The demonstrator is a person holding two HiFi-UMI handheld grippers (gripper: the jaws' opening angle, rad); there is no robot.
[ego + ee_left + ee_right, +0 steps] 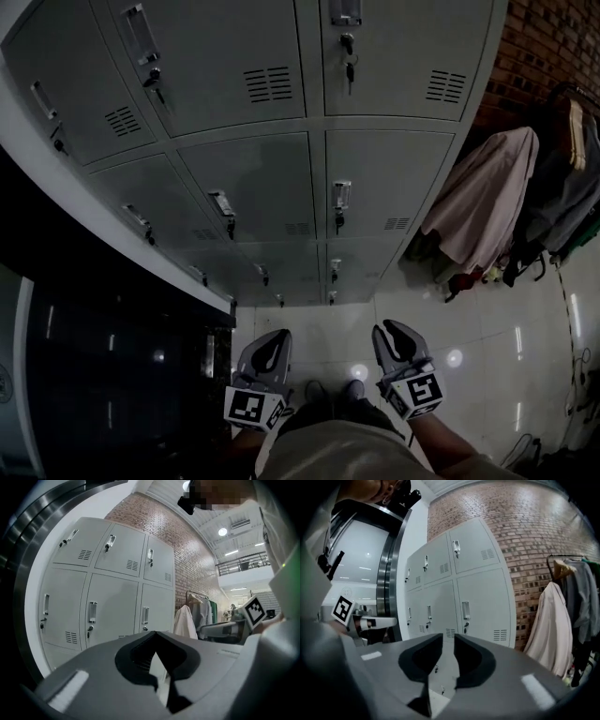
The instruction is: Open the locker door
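Grey steel lockers (281, 178) fill the upper half of the head view, every door shut. Both our tools hang at the bottom centre, well apart from them. The left gripper (272, 336) has its jaws closed tip to tip on nothing. The right gripper (394, 328) has a narrow slit between its jaws, and nothing is in it either.

The door (394, 187) right of centre lies straight up the frame from the right gripper. Its latch handle (341, 197) sits near the door's left edge. In the right gripper view that handle stands upright, its long axis vertical, just above the jaw tips. We judge the right gripper the nearer one for this door. Its jaws would need to widen and come at the handle from the sides.
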